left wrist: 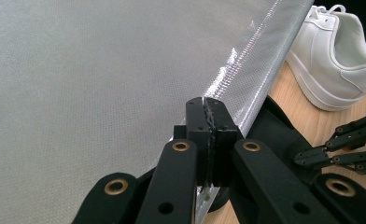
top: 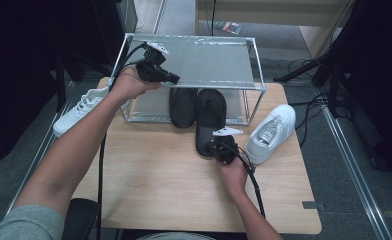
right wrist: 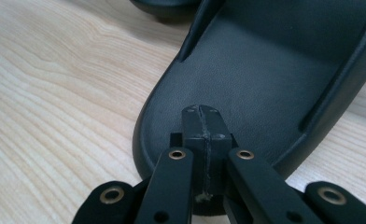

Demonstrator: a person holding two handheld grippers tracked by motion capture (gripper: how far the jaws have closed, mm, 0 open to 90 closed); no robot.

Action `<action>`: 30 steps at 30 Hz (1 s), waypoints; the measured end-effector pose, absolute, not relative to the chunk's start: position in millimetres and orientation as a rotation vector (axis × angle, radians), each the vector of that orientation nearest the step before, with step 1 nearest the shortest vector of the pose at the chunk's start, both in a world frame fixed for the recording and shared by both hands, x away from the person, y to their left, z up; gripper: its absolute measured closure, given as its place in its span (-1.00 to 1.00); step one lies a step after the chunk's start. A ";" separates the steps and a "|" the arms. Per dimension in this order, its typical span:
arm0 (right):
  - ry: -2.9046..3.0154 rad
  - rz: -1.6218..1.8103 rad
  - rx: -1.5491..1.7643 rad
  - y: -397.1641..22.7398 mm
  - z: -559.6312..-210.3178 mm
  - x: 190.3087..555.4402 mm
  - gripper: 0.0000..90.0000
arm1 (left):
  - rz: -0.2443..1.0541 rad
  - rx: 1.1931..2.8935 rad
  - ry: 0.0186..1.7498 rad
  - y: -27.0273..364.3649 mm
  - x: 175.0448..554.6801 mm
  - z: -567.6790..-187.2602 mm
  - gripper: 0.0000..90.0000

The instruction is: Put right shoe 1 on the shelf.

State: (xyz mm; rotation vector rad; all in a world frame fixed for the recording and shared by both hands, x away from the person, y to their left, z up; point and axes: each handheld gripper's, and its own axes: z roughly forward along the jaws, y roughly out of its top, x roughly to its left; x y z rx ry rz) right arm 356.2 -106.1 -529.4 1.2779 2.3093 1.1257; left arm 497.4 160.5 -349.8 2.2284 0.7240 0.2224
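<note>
Tabletop (top: 149, 170) carries shoe rack (top: 254, 60) (metal frame, translucent top). Black slipper (top: 210, 117) lies half under rack, heel toward person. Left tool (top: 173, 78) clamped shut on rack's front top edge. Right tool (top: 215, 145) closed on slipper heel rim.

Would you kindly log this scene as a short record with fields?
Surface: wooden table
Rack: metal-framed shoe rack at the far edge
Left gripper: shut, fingers at the rack's front rail
Right gripper: shut, at the heel of a black slipper
Second black slipper: under the rack
White sneakers: one right of the rack, another left
</note>
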 end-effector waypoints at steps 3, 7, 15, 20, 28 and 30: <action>2.302 1.113 1.275 -104.0 -529.0 360.3 1.00 | 0.222 2.227 0.722 161.0 497.5 -350.2 1.00; 2.300 1.084 1.277 -100.3 -527.1 369.0 1.00 | 0.220 2.226 0.721 161.3 497.7 -350.3 1.00; 2.275 1.047 1.295 -93.7 -524.9 392.9 1.00 | 0.221 2.227 0.719 161.3 497.6 -350.4 1.00; 2.268 1.003 1.303 -90.5 -521.4 409.3 1.00 | 0.210 2.220 0.715 162.3 498.5 -351.0 1.00; 2.251 1.027 1.310 -90.1 -508.7 416.7 1.00 | 0.205 2.219 0.714 162.9 499.3 -351.2 1.00; 2.252 1.035 1.314 -91.1 -508.3 413.3 1.00 | 0.205 2.220 0.713 162.9 499.2 -351.2 1.00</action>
